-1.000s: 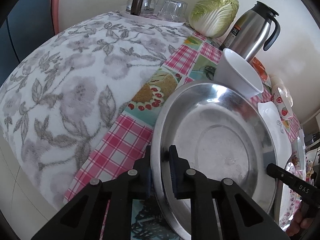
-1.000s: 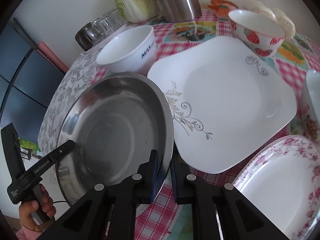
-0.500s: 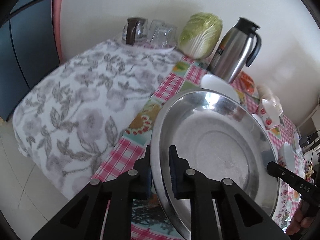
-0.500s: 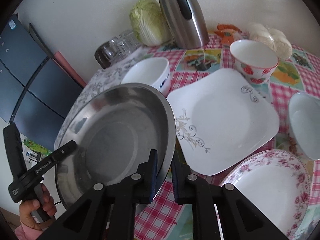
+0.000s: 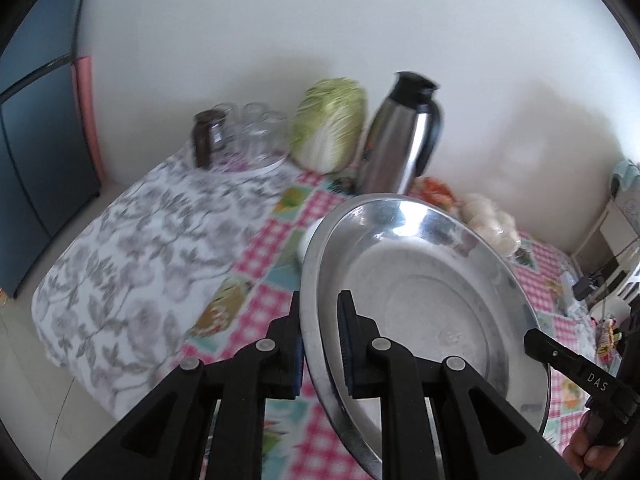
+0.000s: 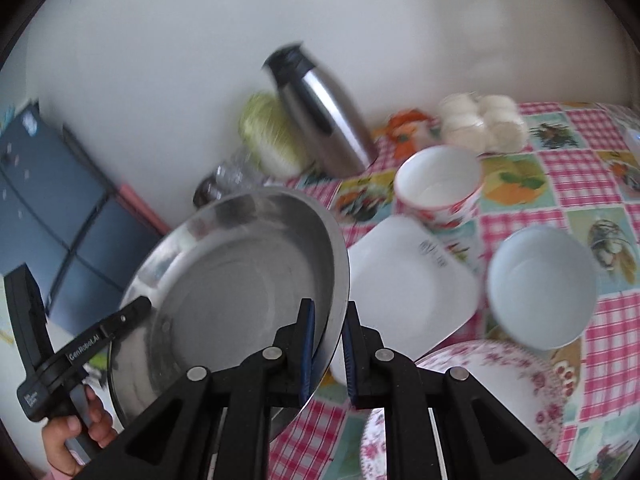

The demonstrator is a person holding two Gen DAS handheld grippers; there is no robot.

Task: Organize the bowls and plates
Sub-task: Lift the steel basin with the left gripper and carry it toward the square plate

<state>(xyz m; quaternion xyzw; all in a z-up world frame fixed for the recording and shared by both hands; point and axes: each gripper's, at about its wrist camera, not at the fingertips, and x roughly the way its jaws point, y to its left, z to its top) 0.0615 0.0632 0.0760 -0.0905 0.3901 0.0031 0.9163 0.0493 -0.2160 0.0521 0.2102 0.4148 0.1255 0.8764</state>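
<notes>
A large steel plate [image 5: 420, 300] is held in the air above the table by both grippers. My left gripper [image 5: 320, 344] is shut on its left rim. My right gripper [image 6: 328, 344] is shut on its right rim; the plate [image 6: 240, 280] fills the left of that view. On the table lie a white square plate [image 6: 404, 288], a pink floral plate [image 6: 480, 400], a strawberry bowl [image 6: 440, 184] and a pale bowl [image 6: 540, 288]. The rim of a white bowl [image 5: 310, 240] peeks out behind the steel plate.
At the back stand a steel thermos [image 5: 400, 140], a cabbage [image 5: 328, 124], upturned glasses on a tray [image 5: 248, 140] and white buns [image 6: 484, 120]. A floral cloth [image 5: 140, 260] covers the table's left end, with floor beyond it.
Both grippers have lifted the steel plate well up off the table and tilted back, so the table and dishes sit lower and farther away in both views.
</notes>
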